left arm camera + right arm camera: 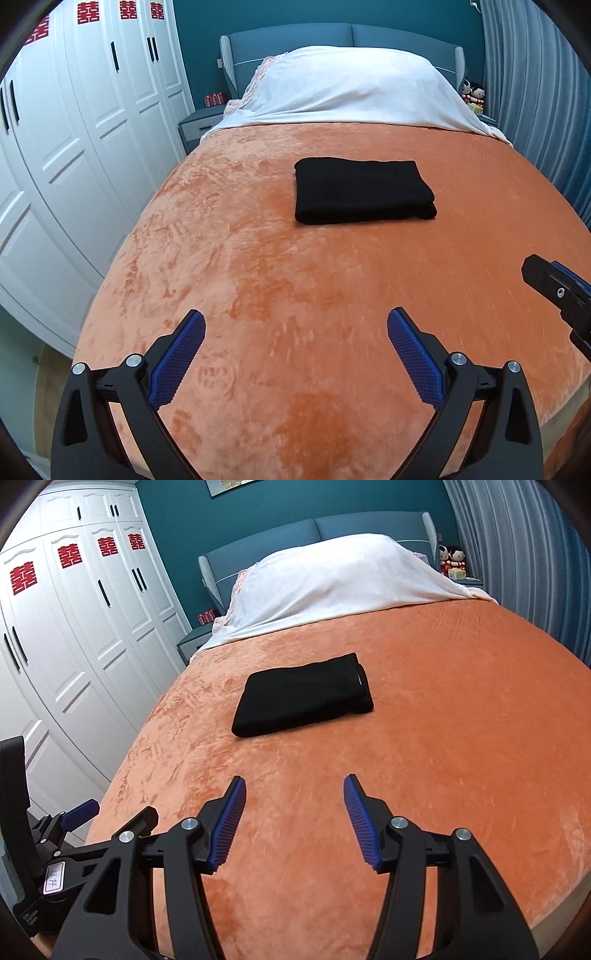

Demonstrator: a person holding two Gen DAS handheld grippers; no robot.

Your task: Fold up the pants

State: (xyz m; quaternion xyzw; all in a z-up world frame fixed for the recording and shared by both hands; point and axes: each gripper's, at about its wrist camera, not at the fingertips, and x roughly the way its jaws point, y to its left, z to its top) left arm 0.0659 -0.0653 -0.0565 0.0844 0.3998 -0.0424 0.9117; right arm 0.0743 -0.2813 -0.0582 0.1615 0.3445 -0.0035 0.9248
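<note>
Black pants (360, 190) lie folded into a compact rectangle on the orange bedspread (280, 280), well ahead of both grippers. The right wrist view shows the same pants (301, 701) with a waistband edge at their right end. My left gripper (295, 325) hovers over the near part of the bed, open, nothing between its blue pads. My right gripper (294, 788) is also open and holds nothing, its jaws standing apart over bare bedspread. The right gripper's body (561, 291) shows at the right edge of the left wrist view; the left gripper's body (55, 834) shows at the lower left of the right wrist view.
A white sheet (351, 88) covers pillows at the head of the bed, before a blue headboard (332, 35). White wardrobe doors (85, 122) with red paper cuts run along the left. A nightstand (199, 127) sits left of the bed; grey curtains (535, 92) hang at right.
</note>
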